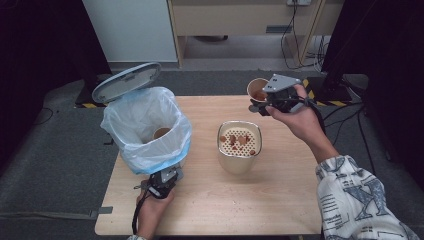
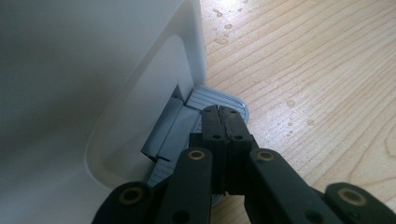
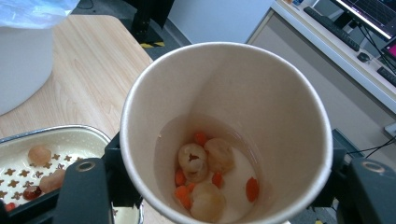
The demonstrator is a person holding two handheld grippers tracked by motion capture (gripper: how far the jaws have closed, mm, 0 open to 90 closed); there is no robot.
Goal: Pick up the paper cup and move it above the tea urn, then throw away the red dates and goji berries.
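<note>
A white pedal bin [image 1: 145,131] with a clear bag liner stands at the table's left, its grey lid [image 1: 126,81] raised. A paper cup [image 1: 161,133] lies inside it. My left gripper [image 1: 169,178] is shut with nothing between its jaws. Its tips [image 2: 219,112] rest on the bin's grey foot pedal [image 2: 212,99]. My right gripper [image 1: 264,101] is shut on a paper cup [image 1: 258,90] held in the air over the far right of the table. That cup [image 3: 224,116] holds pale fruit pieces and orange berries in a little liquid.
A cream container [image 1: 239,147] topped by a perforated strainer with a few fruit bits stands mid-table; its rim [image 3: 56,133] lies just below and left of the held cup. Water drops dot the wood [image 2: 289,102] by the pedal. Cables and furniture lie beyond the far edge.
</note>
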